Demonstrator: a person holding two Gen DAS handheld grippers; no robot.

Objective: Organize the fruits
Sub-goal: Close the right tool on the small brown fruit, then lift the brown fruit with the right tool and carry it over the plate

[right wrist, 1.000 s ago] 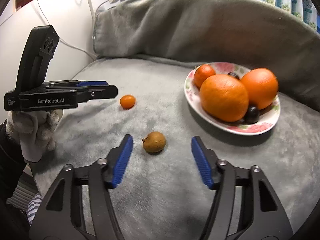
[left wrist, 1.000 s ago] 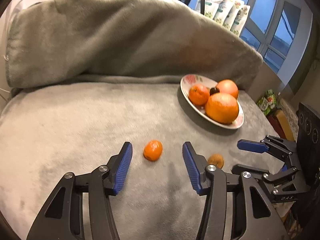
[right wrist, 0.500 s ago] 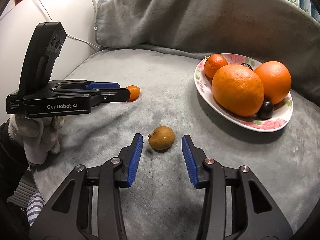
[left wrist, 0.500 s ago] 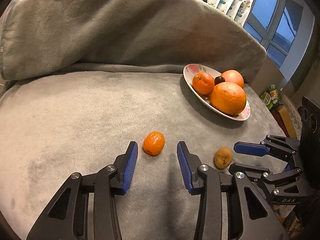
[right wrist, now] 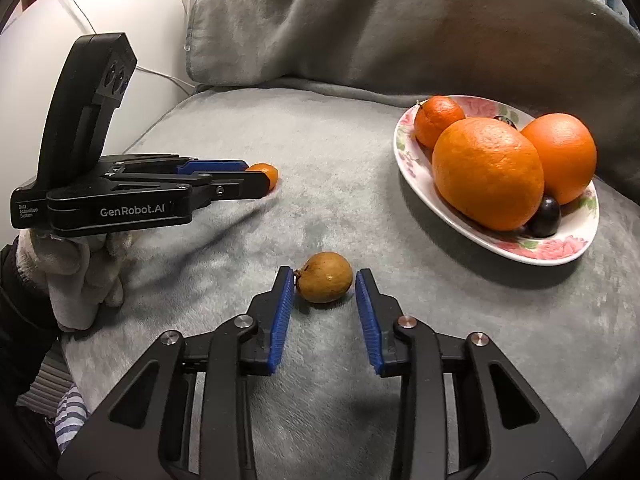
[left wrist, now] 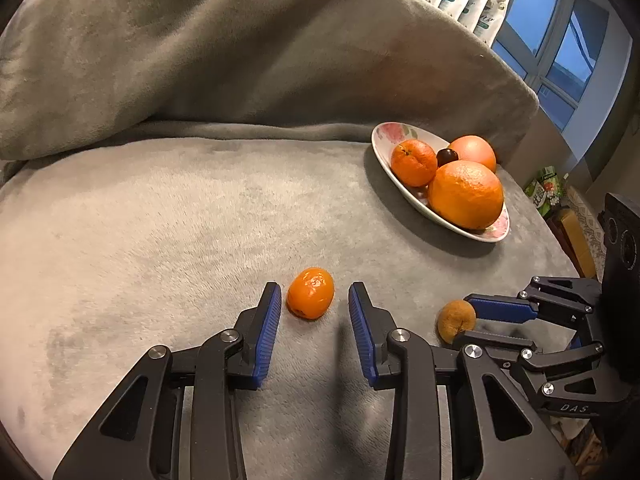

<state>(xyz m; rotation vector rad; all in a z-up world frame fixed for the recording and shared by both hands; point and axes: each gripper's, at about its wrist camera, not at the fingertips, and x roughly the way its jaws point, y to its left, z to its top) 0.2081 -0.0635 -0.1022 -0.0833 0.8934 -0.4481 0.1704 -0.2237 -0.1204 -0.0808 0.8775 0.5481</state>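
Each of your hands has its own fruit lined up, and the coming pinch turns on how each one sits between the jaws. Your left gripper [left wrist: 312, 312] has the small, wrinkled orange mandarin [left wrist: 310, 293] lying on the grey plush blanket [left wrist: 160, 240] right at its fingertips — the fruit sits out at the tip end of the blue ribbed pads, nearer the left pad, with a clear gap to the right one. Its long axis runs slightly tilted, roughly along the jaws. Those jaws are closing with the mandarin between them, not yet pressing on it. Your right gripper [right wrist: 325, 296] frames the small brown oval fruit with a stub of stem [right wrist: 325, 277], also at the fingertips; its long axis lies across the jaws, the stem end touching or nearly touching the left pad and a thin gap at the right. These jaws are closing too, and I judge they have not yet pinched it. Both fruits lie towards the tips, so a slightly deeper reach would likely make each hold safer. The white flowered plate [right wrist: 552, 250], carrying large oranges and dark round fruits, lies ahead and to the right of both grippers — nearer your right hand.
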